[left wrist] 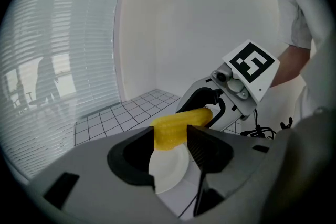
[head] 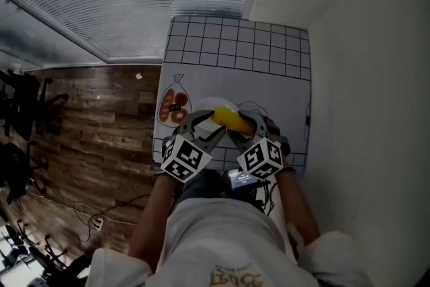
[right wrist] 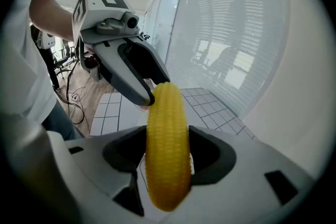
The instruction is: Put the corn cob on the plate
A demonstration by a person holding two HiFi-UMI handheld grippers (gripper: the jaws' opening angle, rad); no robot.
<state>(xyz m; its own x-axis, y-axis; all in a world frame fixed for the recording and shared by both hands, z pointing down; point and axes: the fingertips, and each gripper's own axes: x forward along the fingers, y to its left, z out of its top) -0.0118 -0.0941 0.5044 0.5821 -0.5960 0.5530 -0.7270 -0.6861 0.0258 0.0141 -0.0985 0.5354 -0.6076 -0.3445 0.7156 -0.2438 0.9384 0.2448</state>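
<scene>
The person's bare left forearm (head: pixel 152 210) reaches forward and slightly inward. It carries the grey left hand-held gripper (head: pixel 211 123) with its marker cube uppermost. That gripper's jaws are closed on one end of the yellow, ridged corn cob (head: pixel 230 119), with kernel rows pressed against both inner faces. The cob is plump, glossy and slightly curved. It lies roughly level between the two tools, over the round white plate (head: pixel 200 105) on the white mat with a black grid (head: pixel 235 44) (whether cob and plate touch cannot be told). The grey right hand-held gripper (head: pixel 246 126) is clamped around the cob's other half, with its jaws snug on both sides. The right forearm (head: pixel 296 201) angles inward like the left.
</scene>
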